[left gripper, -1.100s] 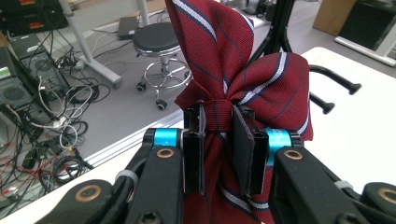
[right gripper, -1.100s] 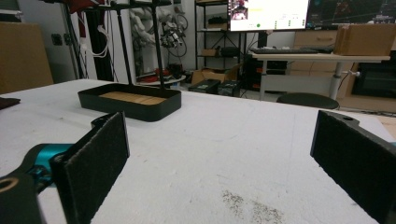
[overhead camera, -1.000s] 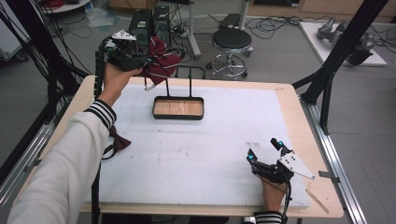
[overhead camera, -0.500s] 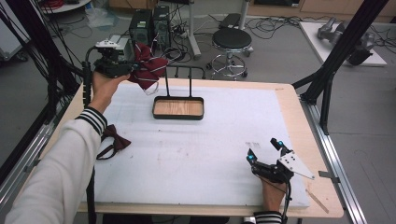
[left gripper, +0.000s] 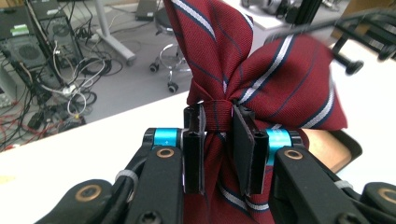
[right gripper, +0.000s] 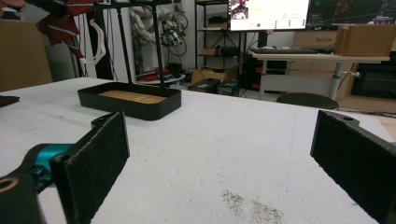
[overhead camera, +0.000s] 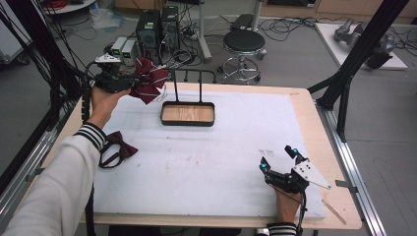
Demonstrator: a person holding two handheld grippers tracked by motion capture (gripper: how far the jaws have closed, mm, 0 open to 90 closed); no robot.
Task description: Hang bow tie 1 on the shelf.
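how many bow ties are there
2. One red striped bow tie is held up in the left tongs beside the stand's rail, above the far left of the table. A dark bow tie lies on the table's left edge, by the striped sleeve.

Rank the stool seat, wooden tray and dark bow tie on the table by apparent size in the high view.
1. Wooden tray
2. Stool seat, farther off, so truly bigger perhaps
3. Dark bow tie

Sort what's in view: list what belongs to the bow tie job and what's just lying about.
In the job:
- striped red bow tie, pinched at its knot by the left claw
- black stand with wooden tray

Lying about:
- dark bow tie on the table
- right claw, open, resting
- stool, computers
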